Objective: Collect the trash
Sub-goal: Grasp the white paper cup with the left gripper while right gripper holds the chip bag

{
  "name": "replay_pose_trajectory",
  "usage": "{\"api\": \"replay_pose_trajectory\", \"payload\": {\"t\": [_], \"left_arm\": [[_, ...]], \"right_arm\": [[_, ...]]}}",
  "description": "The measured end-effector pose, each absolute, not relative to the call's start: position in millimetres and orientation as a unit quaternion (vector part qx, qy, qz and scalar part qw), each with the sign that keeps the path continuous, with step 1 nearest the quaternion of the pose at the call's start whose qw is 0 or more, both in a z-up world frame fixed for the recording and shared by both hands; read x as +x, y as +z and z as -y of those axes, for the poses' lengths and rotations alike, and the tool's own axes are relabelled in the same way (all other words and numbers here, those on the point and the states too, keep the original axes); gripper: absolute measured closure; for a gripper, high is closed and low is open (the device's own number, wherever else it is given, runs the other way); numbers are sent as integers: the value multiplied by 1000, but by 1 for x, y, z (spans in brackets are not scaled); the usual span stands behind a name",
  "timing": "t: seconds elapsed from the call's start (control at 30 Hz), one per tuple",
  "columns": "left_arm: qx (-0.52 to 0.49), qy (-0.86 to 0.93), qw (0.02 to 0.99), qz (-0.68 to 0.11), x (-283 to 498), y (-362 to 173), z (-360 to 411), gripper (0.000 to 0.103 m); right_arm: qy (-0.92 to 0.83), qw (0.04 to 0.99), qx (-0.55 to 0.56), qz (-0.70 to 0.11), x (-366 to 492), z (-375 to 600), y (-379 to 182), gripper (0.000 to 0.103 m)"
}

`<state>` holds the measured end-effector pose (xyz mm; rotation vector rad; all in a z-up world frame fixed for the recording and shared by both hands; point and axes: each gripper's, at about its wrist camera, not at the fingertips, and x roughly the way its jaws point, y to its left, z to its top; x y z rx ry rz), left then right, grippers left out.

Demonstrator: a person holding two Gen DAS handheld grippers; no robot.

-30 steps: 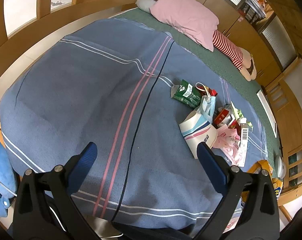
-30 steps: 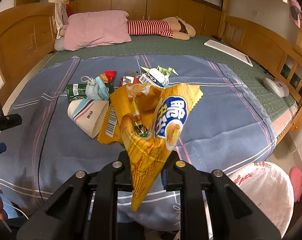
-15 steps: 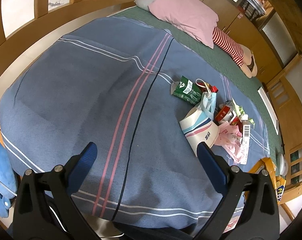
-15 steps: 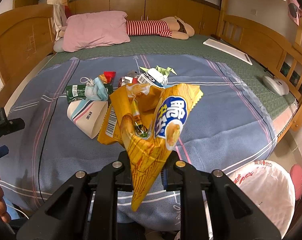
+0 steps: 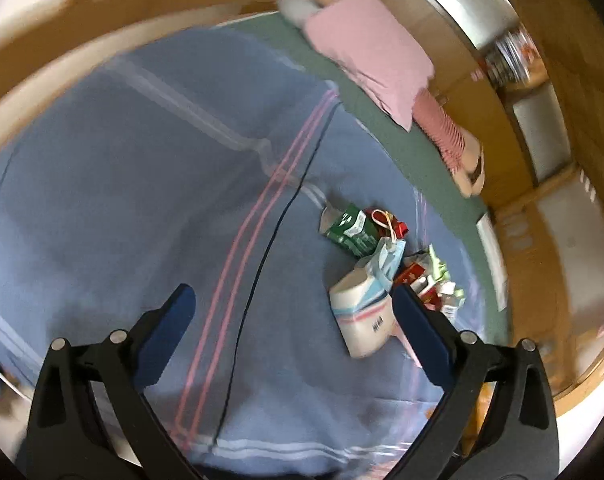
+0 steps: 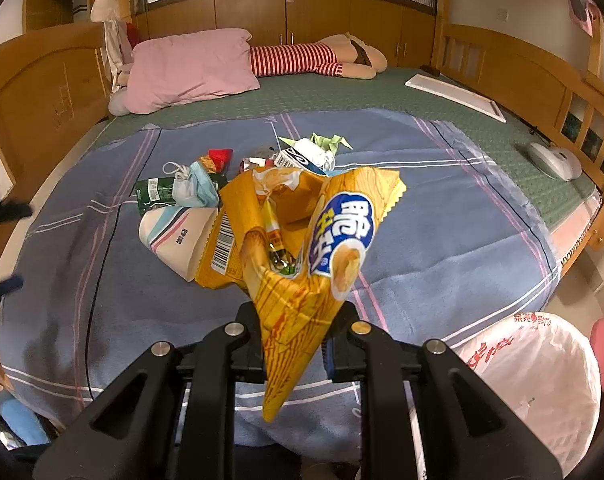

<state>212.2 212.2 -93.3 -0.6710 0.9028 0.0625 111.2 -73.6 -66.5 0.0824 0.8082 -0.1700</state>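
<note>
A: Status, L to R?
B: Left gripper [image 5: 289, 312] wide apart, empty, over blanket [image 5: 121, 200]; trash pile [image 6: 237, 184] mid-bed. Right gripper [image 6: 293, 340] pinches chip bag [image 6: 302, 248].
A: Tip?
B: Hold firm, swing over white bin bag [image 6: 534, 376] at lower right, release w/ bag's mouth below.

Crumpled yellow chip bag [image 6: 297, 256] upright, mouth open, trash pile [image 6: 205, 196] heaped on blue blanket
</note>
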Motion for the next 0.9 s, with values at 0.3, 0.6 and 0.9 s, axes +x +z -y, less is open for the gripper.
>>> {"api": "replay_pose_trajectory", "payload": {"t": [0.3,0.6,0.9], "left_arm": [[-105,-119,833,-530,292,-142,-82,5],[-87,-108,825,-548,324,-178,-69,4],[-126,-128,838,-516,306,-168,-76,18]], "right_arm": [[-64,910,56,-406,114,77,-72,83],[-67,903,79,-416,119,93,-79,83],[-68,911,63,-401,115,88,-73,83]]}}
